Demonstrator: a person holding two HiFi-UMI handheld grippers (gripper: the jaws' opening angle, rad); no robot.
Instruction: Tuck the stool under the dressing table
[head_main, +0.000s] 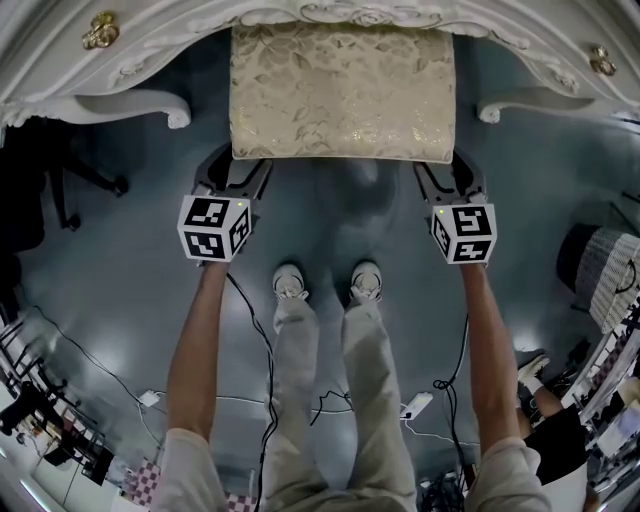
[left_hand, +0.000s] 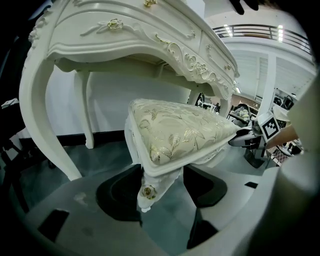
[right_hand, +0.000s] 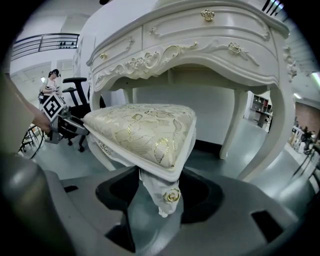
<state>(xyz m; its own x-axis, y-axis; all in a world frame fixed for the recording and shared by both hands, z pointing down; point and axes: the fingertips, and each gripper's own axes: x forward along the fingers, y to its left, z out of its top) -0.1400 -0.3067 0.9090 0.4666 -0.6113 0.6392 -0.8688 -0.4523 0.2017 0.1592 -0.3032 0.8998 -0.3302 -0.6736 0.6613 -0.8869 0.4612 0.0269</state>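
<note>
- Left gripper (head_main: 238, 166): my jaws are spread wide and clamped on the stool (head_main: 340, 90) at its near-left corner.
- In the left gripper view, the carved corner with the gold rose (left_hand: 148, 191) sits between my two black pads. It touches the left pad and is tight against the right one.
- Stool: cream-and-gold cushion on a white carved frame.
- The seat's far edge lies under the front rail of the dressing table (head_main: 130, 62), between the table's legs. The near edge sticks out toward my shoes (head_main: 290, 282).
- I can't tell whether the stool's feet are on the floor.
- Right gripper (head_main: 448, 170): same grip on the stool's near-right corner, jaws wide and closed on it.
- In the right gripper view, that corner's gold rose (right_hand: 173, 195) sits between my pads, and the carved wood meets both.
- Floor (head_main: 120, 270): grey-blue and glossy, running under the stool and the table.
- Cables (head_main: 250, 330) trail behind my shoes, well apart from the stool.
- Left of the stool: a black office chair (right_hand: 75, 95), with a person (right_hand: 51, 82) seated beyond it.
- Behind the stool: a white wall (left_hand: 105, 107) with a dark skirting strip.
- Right of the stool: a striped object (head_main: 605, 265), too unclear to identify.
</note>
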